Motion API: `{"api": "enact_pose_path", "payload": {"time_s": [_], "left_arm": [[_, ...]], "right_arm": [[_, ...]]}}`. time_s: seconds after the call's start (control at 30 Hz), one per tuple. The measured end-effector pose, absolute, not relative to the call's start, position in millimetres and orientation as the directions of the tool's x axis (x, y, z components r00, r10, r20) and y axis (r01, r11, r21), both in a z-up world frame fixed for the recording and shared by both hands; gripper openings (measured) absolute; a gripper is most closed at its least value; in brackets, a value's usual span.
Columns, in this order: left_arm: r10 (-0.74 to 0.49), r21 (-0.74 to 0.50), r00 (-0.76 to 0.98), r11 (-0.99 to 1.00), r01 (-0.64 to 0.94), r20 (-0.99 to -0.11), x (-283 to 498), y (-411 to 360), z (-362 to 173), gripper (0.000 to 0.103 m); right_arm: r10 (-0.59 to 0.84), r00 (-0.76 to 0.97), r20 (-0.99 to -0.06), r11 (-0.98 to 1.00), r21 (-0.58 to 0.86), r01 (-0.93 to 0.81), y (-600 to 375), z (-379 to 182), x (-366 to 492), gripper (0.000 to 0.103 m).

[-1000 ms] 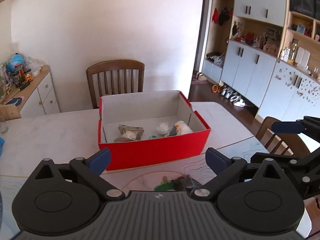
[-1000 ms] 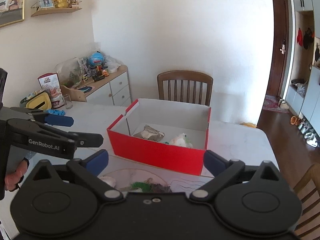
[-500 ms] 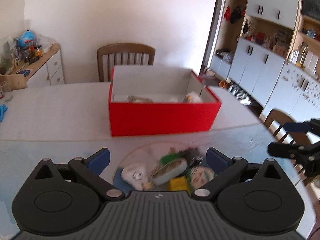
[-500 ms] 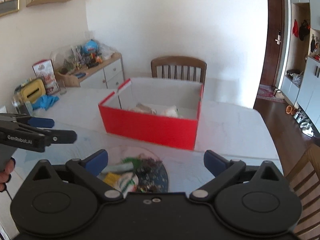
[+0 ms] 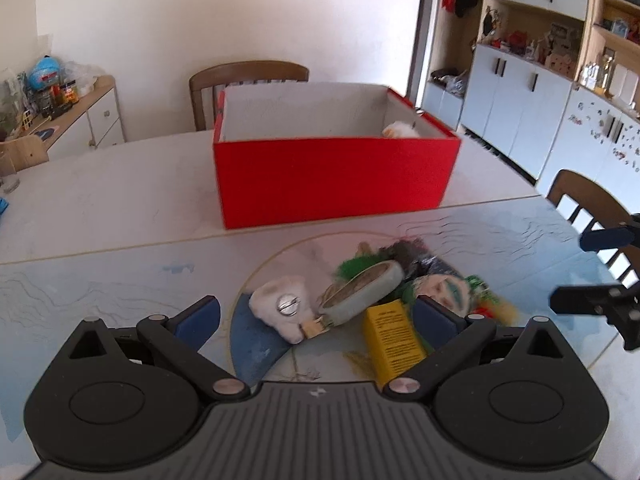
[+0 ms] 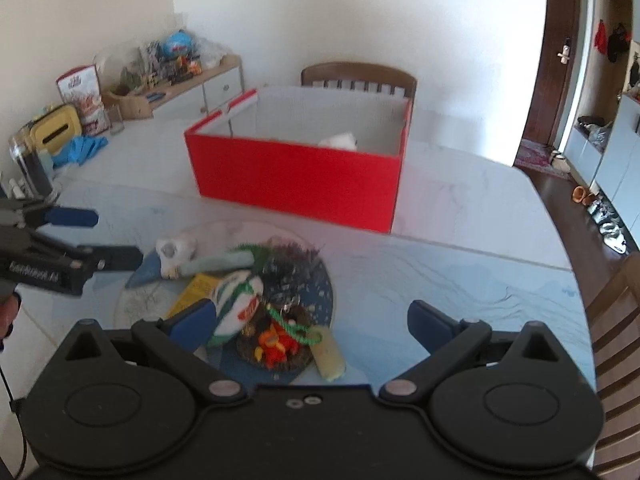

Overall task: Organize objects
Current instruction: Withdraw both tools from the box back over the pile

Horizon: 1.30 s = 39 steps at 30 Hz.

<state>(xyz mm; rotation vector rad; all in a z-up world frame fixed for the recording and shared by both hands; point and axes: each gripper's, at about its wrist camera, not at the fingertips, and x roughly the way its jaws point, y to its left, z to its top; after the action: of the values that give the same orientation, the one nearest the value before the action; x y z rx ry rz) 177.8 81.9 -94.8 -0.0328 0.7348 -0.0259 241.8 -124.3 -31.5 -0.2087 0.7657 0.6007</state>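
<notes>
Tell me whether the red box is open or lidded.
Open. The red box has no lid; its pale inner walls show, and a white item peeks above the front wall.

White lettering on the side of the left gripper [image 6: 70, 240], blurred, reads roughly "GenRobot.AI". Print on the yellow box [image 5: 394, 338] and the red-and-white carton [image 6: 82, 98] is too small to read.

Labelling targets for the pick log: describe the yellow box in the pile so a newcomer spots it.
In front of the red box, a clutter pile sits on the table's round print. At the pile's near edge lies the yellow box, flat; the only plain yellow rectangular carton with black print.
</notes>
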Motion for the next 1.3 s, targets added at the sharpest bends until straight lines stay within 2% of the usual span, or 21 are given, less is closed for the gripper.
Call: {"api": "enact_pose_path", "payload": {"time_s": [0.2,0.37,0.6,0.73,0.93,1.13,1.3], "left_arm": [[-0.002,-0.023,0.717,1.000,-0.019,-0.697,190.8,91.2,-114.6,0.103],[0.033,-0.002,0.704,0.999,-0.048,-0.709,204.1,97.1,-129.1,0.103],[0.032,0.009,0.685,0.999,-0.037,-0.728,219.2,99.6,-145.9,0.103],[0.018,0.009,0.682,1.000,-0.016,-0.732,223.3,99.8,-151.4,0.102],[-0.001,-0.029,0.681,0.999,-0.030,-0.732,231.6,108.9,-151.7,0.100],[-0.023,-0.039,0.678,0.999,-0.008,-0.735,237.5,109.6,-153.3,0.086],[-0.059,-0.082,0.675,0.997,-0.002,-0.735,239.6,112.8,-151.7,0.065]], "right_arm": [[0.387,0.538,-0.749,0.824,0.019,-0.566,-124.7,-57.3,246.6,0.099],[0.348,0.511,-0.786,0.836,0.013,-0.549,-128.5,-77.5,257.5,0.083],[0.313,0.484,-0.817,0.846,0.008,-0.533,-131.8,-99.1,267.9,0.077],[0.303,0.473,-0.828,0.847,0.007,-0.531,-131.9,-103.7,271.6,0.070],[0.314,0.475,-0.822,0.846,0.014,-0.534,-126.5,-102.0,277.5,0.064],[0.326,0.478,-0.816,0.835,0.012,-0.550,-118.0,-99.7,280.8,0.056],[0.336,0.475,-0.813,0.826,0.012,-0.564,-112.9,-98.9,282.4,0.047]]}}
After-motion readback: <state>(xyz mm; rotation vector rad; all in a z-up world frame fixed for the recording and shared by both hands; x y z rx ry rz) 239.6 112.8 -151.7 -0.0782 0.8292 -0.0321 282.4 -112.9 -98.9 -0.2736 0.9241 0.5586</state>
